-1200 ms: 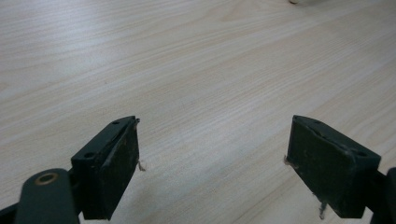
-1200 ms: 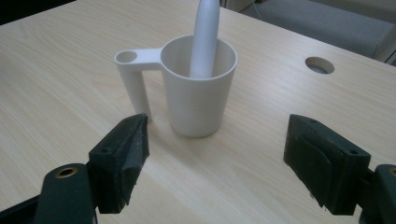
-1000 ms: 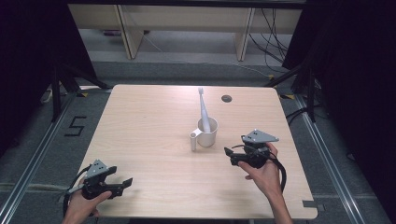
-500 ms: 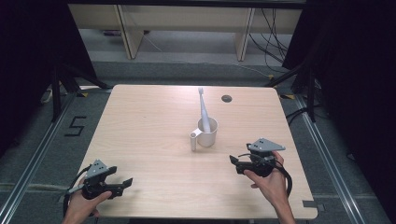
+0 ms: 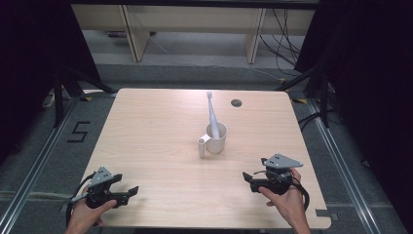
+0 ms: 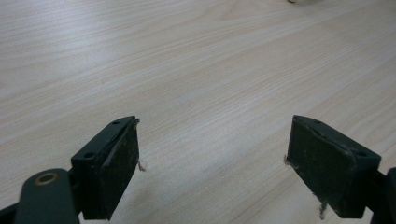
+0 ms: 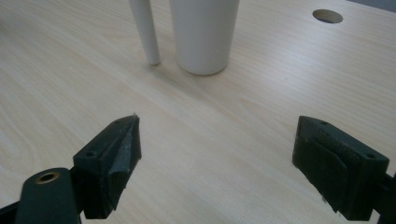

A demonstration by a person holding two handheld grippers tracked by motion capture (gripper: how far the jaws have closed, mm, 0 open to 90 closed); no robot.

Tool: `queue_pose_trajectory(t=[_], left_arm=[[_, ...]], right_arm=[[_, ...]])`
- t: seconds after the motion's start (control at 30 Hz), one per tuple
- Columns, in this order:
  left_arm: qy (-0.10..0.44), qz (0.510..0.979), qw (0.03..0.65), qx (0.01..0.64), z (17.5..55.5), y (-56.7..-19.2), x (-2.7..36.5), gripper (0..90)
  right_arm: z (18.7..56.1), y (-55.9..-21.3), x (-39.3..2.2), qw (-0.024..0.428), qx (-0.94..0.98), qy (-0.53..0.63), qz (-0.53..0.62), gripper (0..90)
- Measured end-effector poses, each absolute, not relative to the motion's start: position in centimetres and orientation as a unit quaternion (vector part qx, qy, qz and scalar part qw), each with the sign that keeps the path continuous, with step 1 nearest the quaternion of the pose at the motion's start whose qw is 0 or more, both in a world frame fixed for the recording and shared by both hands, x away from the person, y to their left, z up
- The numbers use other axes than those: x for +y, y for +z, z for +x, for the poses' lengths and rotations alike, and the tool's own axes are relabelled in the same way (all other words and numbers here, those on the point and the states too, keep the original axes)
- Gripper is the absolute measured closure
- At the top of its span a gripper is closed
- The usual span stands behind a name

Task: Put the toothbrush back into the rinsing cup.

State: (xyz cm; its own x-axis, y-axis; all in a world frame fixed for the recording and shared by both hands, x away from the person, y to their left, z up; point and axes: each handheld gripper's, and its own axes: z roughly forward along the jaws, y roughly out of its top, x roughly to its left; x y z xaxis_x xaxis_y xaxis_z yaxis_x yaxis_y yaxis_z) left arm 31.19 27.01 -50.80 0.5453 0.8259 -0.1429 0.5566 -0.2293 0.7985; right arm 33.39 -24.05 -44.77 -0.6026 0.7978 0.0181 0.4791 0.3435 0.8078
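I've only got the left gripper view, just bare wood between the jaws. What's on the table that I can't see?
Observer: A white cup stands near the middle of the table, with a toothbrush standing in it.
Operator: Where's the other one?
Observer: The right hand-held gripper is at the near right, facing the cup; its jaws have just been opening, with nothing between them.
Operator: Anything else out there?
Observer: A round hole in the tabletop, beyond the cup.
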Motion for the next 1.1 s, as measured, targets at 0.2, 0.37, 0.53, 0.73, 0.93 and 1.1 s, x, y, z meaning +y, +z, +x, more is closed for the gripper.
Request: queue_pose_trajectory(t=[0.2, 0.37, 0.53, 0.73, 0.93, 1.1], left_arm=[[0.158, 0.768, 0.427, 0.450, 31.2, -50.8, 27.0, 16.2], [0.162, 0.763, 0.434, 0.452, 31.1, -50.8, 27.0, 16.2], [0.159, 0.769, 0.428, 0.448, 31.2, -50.7, 27.1, 16.2], [0.159, 0.769, 0.429, 0.447, 31.2, -50.7, 27.0, 16.2], [0.159, 0.769, 0.428, 0.447, 31.1, -50.7, 27.0, 16.1], [0.160, 0.768, 0.427, 0.449, 31.1, -50.7, 27.0, 16.1]], right_arm=[[32.6, -44.9, -24.3, 0.200, 0.795, 0.409, 0.400, 16.3], [31.9, -45.2, -24.4, 0.190, 0.793, 0.414, 0.404, 16.2], [31.4, -45.4, -24.6, 0.193, 0.790, 0.417, 0.406, 16.3], [30.9, -45.9, -24.9, 0.187, 0.794, 0.407, 0.410, 16.3], [30.4, -46.5, -25.1, 0.182, 0.793, 0.401, 0.422, 16.3], [30.0, -46.9, -25.4, 0.178, 0.801, 0.393, 0.415, 16.3]])
